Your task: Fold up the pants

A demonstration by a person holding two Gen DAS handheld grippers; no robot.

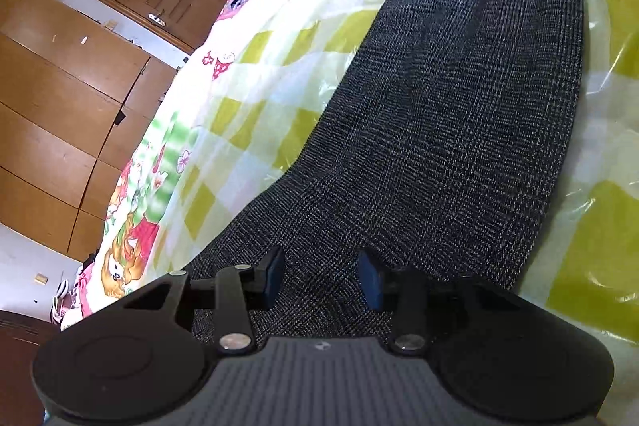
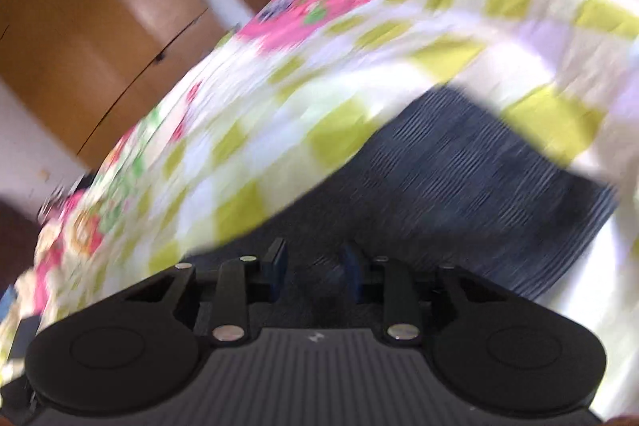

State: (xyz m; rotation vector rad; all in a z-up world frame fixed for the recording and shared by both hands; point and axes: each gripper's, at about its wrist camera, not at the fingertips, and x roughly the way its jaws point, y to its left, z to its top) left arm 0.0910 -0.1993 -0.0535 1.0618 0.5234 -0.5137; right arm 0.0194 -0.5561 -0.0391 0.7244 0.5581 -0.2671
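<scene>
- Across the middle of the left wrist view, the pants (image 1: 459,130) are laid flat as a long dark checked strip on the bed cover (image 1: 255,82), running from the bottom centre to the top right of the frame.
- At the bottom centre, the left gripper (image 1: 321,276) is seen with its fingers (image 1: 273,276) partly open; pants fabric lies between and under them, but whether the blue pads press on it cannot be told.
- At the left of that frame, brown wooden cupboards (image 1: 60,98) are seen.
- Over the lower right of the blurred right wrist view, the pants (image 2: 471,186) are shown as a dark patch on the bed cover (image 2: 279,98).
- The right gripper (image 2: 313,272) is seen at the bottom centre, fingers (image 2: 277,266) partly open over the fabric; a grip cannot be told.
</scene>
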